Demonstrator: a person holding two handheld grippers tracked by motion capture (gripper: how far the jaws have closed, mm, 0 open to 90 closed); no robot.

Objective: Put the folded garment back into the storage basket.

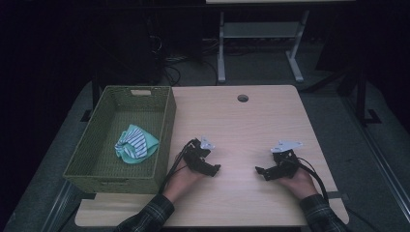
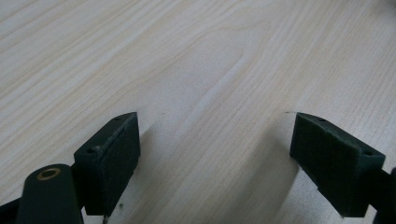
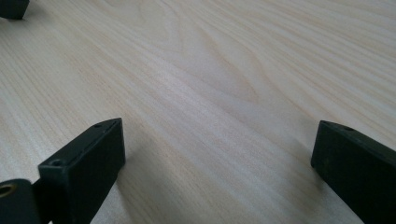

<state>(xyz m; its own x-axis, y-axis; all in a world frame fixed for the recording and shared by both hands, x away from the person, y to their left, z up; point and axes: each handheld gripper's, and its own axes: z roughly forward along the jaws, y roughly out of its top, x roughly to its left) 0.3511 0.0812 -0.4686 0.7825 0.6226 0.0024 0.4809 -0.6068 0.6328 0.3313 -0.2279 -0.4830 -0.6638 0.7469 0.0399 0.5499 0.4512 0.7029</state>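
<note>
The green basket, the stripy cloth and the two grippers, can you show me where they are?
green basket (image 1: 167,126): high view, its right wall.
stripy cloth (image 1: 135,143): high view, the middle of the bundle.
left gripper (image 1: 216,168): high view, its jaw tips.
right gripper (image 1: 260,171): high view, its jaw tips.

Table (image 1: 241,125): pale wood grain, smooth, matt. Basket (image 1: 167,123) at left: green woven wicker, rough. Cloth (image 1: 135,142) inside: soft fabric, teal, striped. Left gripper (image 2: 215,140), right gripper (image 3: 217,156): matt black plastic jaws.

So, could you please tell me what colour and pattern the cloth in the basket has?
The cloth is mint green with a dark-and-white striped part; the high view shows it best.
</note>
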